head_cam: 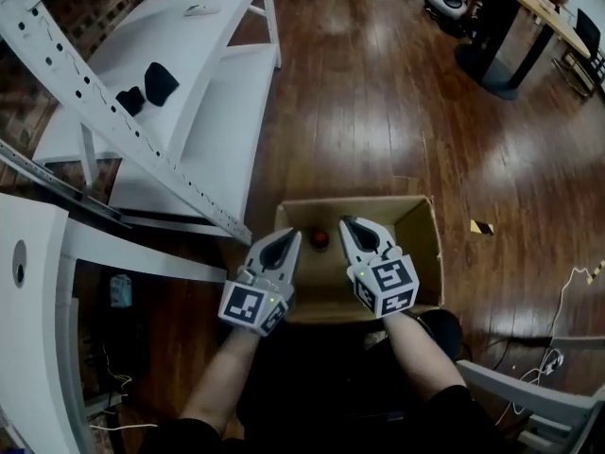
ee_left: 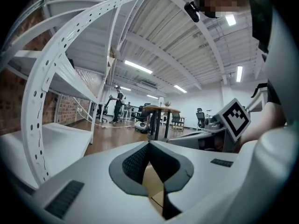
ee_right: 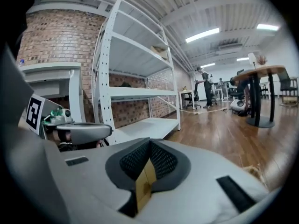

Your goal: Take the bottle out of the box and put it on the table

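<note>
An open cardboard box (head_cam: 422, 230) stands on the wooden floor right in front of the person. Inside it, only the red cap of the bottle (head_cam: 320, 239) shows, between the two grippers. My left gripper (head_cam: 291, 237) hangs over the box's left part, shut and empty. Just right of the cap, my right gripper (head_cam: 348, 225) is also shut with nothing in it. In the left gripper view the left gripper (ee_left: 149, 144) has its jaws together, brown cardboard showing below them. The right gripper view shows the right gripper (ee_right: 149, 143) the same way.
A white shelving rack (head_cam: 189, 74) with dark items (head_cam: 151, 85) stands to the left, one slanted post (head_cam: 123, 121) reaching near the box. A white table (head_cam: 33, 282) is at the far left. A round table's base (head_cam: 492, 64) sits far right, a chair (head_cam: 529, 400) near right.
</note>
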The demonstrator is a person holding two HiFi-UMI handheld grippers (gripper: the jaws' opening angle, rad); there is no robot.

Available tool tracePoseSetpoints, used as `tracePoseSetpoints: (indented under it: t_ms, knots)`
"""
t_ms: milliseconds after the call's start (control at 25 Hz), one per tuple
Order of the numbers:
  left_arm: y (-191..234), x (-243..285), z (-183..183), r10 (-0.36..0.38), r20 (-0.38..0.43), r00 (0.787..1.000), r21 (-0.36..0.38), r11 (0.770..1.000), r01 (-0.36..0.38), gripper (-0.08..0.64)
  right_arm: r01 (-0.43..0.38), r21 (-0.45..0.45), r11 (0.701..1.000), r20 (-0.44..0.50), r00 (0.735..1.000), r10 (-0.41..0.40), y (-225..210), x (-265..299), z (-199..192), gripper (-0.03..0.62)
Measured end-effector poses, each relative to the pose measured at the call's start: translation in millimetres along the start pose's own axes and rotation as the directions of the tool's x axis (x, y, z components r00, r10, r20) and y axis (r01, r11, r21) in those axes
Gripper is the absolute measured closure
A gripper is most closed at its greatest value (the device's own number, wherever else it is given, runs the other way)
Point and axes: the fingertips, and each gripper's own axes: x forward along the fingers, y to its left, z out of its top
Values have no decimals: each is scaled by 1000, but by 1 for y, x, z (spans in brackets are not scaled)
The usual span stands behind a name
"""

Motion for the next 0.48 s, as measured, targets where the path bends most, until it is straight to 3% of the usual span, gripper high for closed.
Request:
tracePoseSetpoints:
  t_ms: [240,480]
  knots:
    - [8,-3,-38,8,-68,998,-4,1000,-8,555,-31,-11,999,-153,988,29,0,34,-68,588]
    - [24,-8,-73,59,-173,983,22,998,-56,555,-80,-17,997,-319,945,70,2,64,-139,561]
